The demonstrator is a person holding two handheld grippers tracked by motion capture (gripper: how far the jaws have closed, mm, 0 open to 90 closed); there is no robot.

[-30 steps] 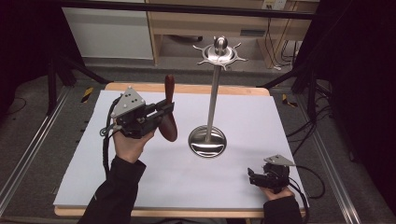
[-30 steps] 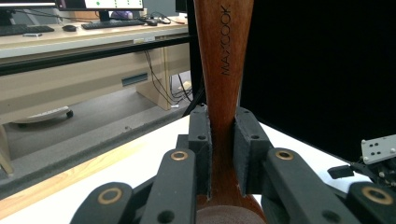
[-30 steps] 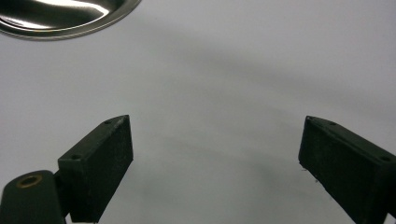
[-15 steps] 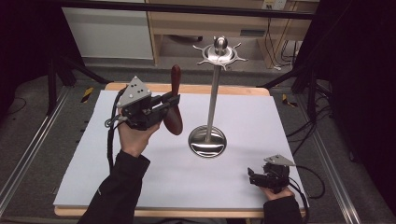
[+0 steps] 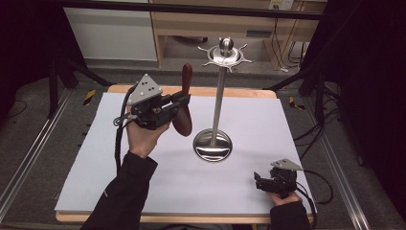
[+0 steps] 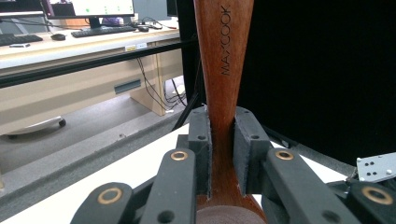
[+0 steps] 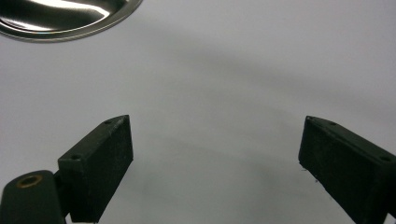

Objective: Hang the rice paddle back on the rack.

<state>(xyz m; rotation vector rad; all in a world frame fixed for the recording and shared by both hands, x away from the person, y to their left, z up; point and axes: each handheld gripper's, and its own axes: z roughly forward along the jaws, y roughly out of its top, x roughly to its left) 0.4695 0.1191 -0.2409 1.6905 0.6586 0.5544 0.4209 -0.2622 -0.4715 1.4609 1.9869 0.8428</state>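
Wooden spoon [image 5: 184,103] sits clamped upright in my left gripper [image 5: 179,106], lifted beside the steel utensil stand [image 5: 218,103]; hanging it there remains. My right gripper [image 5: 262,183] rests wide open on the tabletop [image 5: 287,124].

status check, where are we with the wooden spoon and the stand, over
Left hand-held gripper shut on wooden spoon, handle up, beside the metal stand. Right hand-held gripper open, low over the white table. Nothing between spoon and stand.

The white-covered table [image 5: 143,191] is viewed from above the person's side, forward and down. The tall steel stand with round mirrored base [image 5: 213,145] is shared (its base rim [image 7: 65,21] is seen closely, obliquely downward, from the right gripper view). The left gripper view faces level, away from the stand.
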